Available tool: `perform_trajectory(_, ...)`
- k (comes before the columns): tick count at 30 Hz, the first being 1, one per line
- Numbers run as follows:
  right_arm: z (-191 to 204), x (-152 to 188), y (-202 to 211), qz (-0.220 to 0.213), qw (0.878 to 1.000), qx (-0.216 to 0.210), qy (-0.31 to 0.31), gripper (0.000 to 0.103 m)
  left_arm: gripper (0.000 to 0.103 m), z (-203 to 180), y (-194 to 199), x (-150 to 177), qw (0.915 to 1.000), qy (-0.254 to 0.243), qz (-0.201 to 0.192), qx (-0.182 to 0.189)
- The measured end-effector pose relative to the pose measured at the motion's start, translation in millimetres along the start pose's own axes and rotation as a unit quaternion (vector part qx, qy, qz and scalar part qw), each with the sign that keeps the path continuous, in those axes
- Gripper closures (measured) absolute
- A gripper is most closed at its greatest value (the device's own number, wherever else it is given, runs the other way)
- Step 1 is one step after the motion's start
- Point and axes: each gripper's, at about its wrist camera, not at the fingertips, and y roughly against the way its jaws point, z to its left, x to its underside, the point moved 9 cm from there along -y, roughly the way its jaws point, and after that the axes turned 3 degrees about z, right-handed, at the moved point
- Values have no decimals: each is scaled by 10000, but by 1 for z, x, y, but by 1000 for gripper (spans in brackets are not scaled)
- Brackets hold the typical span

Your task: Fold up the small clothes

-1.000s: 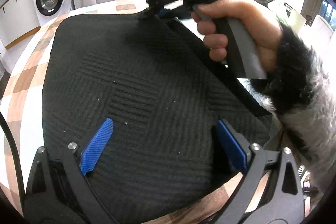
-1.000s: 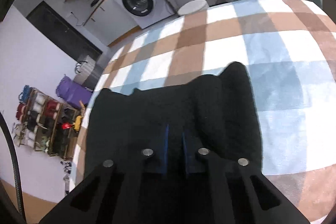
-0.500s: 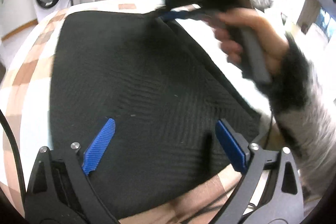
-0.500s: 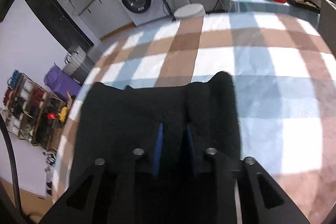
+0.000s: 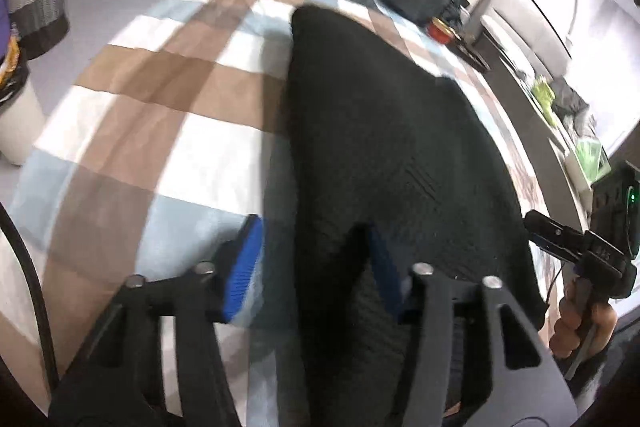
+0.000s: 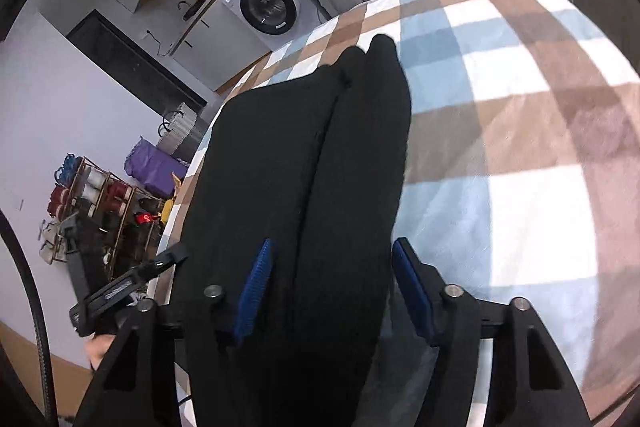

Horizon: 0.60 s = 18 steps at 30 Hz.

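**Risk: fold slips or bunches at the near edge**

Garment (image 6: 312,155) is black knit, lying on the checked cloth (image 6: 500,131), already doubled lengthwise: right wrist view shows two long lobes side by side with a seam line between them. It runs away from both cameras, near end under the tools.

Right gripper (image 6: 332,287): jaws apart, straddling the right lobe at its near end, nothing pinched. Left gripper (image 5: 312,259): jaws apart too, left pad over bare cloth, right pad over or against the knit. Can't tell if that pad touches the fabric; the frame is motion-blurred.

Likely failure modes, as I read it:
- Left gripper sits on the garment's left edge. Closing there probably grabs only the top layer, or tablecloth with it. Lift then drags the cloth and skews the fold.
- Right jaws span one lobe only. Pinching it alone could peel it off the other and undo the lengthwise fold.
- Knit is soft and thick; uneven lift between the two hands gives a diagonal crease.
- Garment's left side lies close to the table edge in the right wrist view. A pull that way could slide it off.
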Motion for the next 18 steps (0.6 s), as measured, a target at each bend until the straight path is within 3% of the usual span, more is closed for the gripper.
perform_trajectory(1,0,2,-3,32,10000,22,-19,50,71,-1,-3,1,10000,7,59,67)
perform_trajectory(4,1,7,-12,28,9999,55,-116,71,83,-6,-10,0,9999,-109,60,92)
perform_trajectory(7,4,6,-11,-114,9998,136,-108,88,87,-12,-18,-14,9996,-250,66,97)
perform_trajectory(14,4,-12,-20,-291,9987,320,-253,90,87,-25,-38,-51,9990,-403,163,34)
perform_trajectory(18,-4,-24,-26,-292,9982,328,-401,90,86,-23,-41,-54,9993,-350,134,72)
